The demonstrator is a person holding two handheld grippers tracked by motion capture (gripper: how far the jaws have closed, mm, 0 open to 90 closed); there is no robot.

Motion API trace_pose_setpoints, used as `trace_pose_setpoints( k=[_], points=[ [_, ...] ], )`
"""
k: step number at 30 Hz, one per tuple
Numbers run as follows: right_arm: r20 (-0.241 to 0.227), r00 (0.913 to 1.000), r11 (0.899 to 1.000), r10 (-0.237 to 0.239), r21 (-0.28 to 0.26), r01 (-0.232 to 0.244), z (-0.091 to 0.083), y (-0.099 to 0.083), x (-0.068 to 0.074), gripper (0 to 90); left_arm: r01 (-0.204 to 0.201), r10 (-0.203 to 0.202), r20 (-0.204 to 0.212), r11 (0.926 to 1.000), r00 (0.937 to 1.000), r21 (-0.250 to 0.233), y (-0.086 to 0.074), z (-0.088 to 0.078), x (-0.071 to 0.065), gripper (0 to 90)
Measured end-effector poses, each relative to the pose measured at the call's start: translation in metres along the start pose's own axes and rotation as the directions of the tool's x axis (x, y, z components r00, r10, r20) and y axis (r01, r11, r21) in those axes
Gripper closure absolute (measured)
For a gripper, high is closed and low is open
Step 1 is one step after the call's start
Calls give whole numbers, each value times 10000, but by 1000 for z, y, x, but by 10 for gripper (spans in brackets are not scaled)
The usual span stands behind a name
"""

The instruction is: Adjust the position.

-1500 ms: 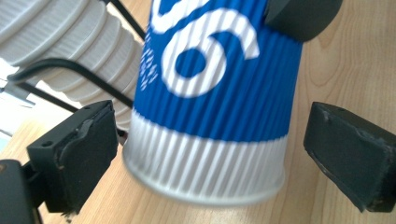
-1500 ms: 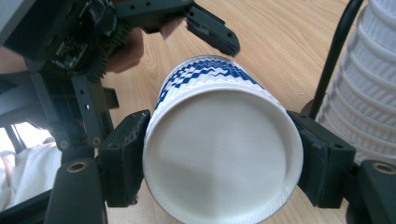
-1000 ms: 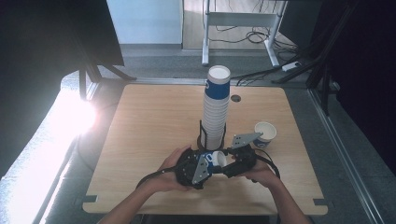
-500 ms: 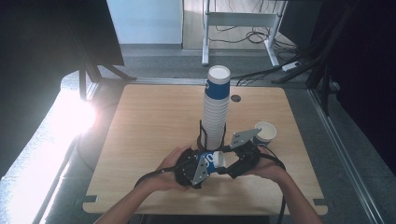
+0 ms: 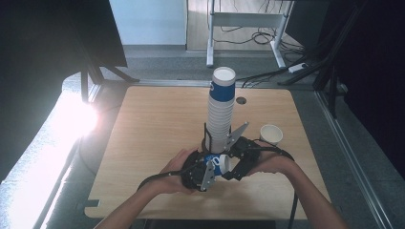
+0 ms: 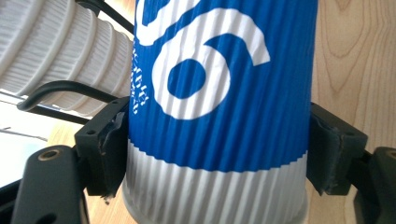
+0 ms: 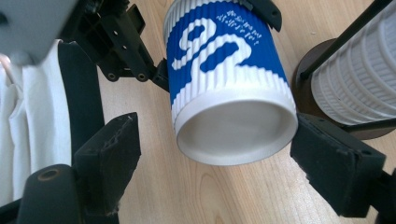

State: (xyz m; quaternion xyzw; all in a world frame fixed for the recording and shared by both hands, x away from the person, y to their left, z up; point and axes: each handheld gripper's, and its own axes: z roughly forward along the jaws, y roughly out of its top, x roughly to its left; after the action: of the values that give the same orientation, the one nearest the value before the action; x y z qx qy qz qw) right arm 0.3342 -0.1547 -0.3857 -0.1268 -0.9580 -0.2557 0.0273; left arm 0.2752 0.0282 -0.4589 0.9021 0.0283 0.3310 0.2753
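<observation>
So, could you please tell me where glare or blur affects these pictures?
High view: strong glare washes out the table at its left edge; the dark surroundings lose detail. Left gripper view: the blue-and-white cup is sharp. Right gripper view: that cup is sharp; the upper left blurs.

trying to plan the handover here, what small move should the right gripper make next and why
Probably back the right gripper clear of the blue cup. Its jaws have just been opening and stand off the cup's base, while the left gripper clamps the cup's sides.
</observation>
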Motion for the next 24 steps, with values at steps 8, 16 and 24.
trace_pose_setpoints(
  k=[8,16,24],
  points=[
    [-165,9998,9957,94,928,-78,15,7,-6,158,-235,233,-210,9997,9995,-54,2,0,-2,204],
    [-415,9991,9900,8,1413,51,29,13,-10,213,-769,765,-360,9970,9964,-92,7,-2,-6,204],
    [-533,9984,9908,-213,1327,282,32,9,-10,275,-671,670,-317,9977,9973,-43,8,0,-8,181]
  ],
)
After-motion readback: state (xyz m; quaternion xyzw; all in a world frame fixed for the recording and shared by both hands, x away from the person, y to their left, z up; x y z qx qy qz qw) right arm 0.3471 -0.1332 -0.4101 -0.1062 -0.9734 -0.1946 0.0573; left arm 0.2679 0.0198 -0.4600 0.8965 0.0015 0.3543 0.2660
